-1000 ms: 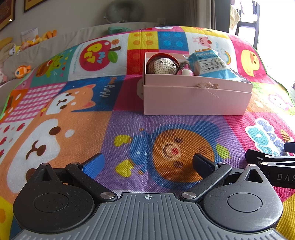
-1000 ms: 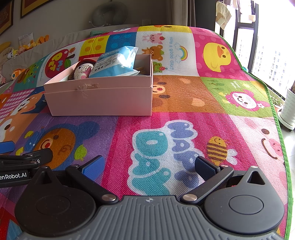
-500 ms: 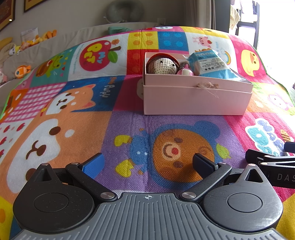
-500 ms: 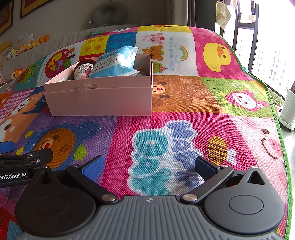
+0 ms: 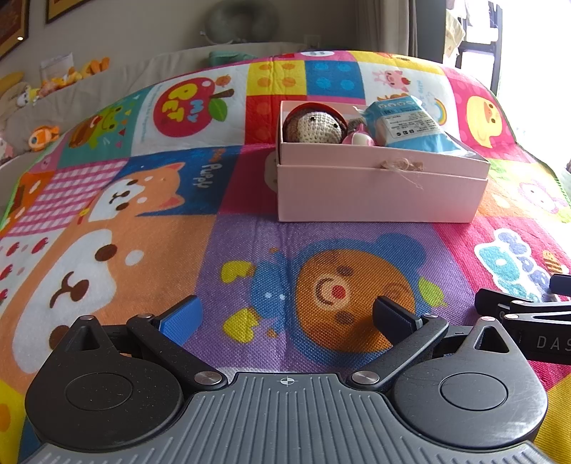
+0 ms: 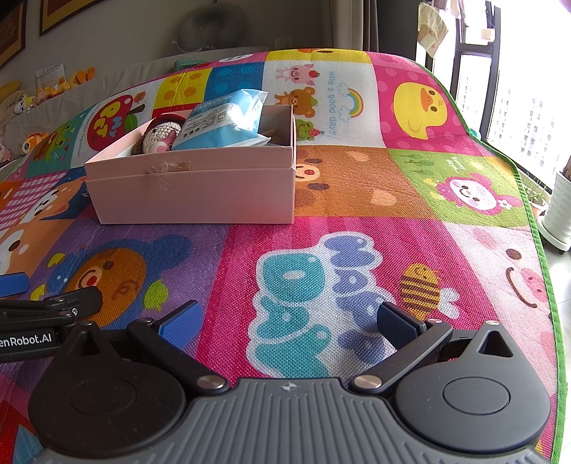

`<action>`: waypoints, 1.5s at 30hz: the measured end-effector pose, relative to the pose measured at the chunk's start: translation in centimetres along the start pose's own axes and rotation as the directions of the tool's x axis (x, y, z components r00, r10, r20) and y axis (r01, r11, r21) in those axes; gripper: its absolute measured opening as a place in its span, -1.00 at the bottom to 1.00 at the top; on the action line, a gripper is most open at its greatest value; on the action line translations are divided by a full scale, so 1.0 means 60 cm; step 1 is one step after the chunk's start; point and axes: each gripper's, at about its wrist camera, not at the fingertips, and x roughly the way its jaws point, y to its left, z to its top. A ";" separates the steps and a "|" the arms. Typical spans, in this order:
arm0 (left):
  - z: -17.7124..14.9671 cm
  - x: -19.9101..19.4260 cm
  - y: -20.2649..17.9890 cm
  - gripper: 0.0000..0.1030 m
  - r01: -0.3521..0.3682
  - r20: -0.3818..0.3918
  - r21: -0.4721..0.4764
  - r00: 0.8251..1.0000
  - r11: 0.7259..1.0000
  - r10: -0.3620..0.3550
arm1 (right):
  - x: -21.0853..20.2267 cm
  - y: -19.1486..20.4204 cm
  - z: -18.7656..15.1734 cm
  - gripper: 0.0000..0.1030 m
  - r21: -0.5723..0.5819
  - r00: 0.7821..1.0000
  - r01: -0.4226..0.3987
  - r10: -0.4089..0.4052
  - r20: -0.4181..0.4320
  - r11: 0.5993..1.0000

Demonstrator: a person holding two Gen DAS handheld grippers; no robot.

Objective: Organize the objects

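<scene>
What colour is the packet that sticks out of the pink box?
Light blue and white packet, with small printed text; the right wrist view shows it best.

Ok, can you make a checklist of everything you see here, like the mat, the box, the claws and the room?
Surface: a colourful cartoon play mat covers it.
Job's things: a pink box sits on the mat, open on top; inside are a crocheted doll, a small pink toy and a blue packet.
Clutter: nothing seen loose on the mat.
Claws: left claw open and empty; right claw open and empty, both low over the mat, short of the box.
Cables: nothing seen.
Surroundings: plush toys at far left, a neck pillow behind, a window and a white pot at right.
</scene>
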 end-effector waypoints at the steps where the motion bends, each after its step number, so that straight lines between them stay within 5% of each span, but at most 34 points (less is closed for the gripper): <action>1: 0.000 0.000 0.000 1.00 0.000 0.000 0.000 1.000 1.000 0.000 | 0.000 0.000 0.000 1.00 0.000 1.000 0.000 0.000 0.000 1.000; 45: 0.001 0.002 0.001 1.00 0.000 -0.003 -0.008 1.000 1.000 0.000 | 0.001 0.000 0.000 1.00 0.000 1.000 0.000 0.000 0.000 1.000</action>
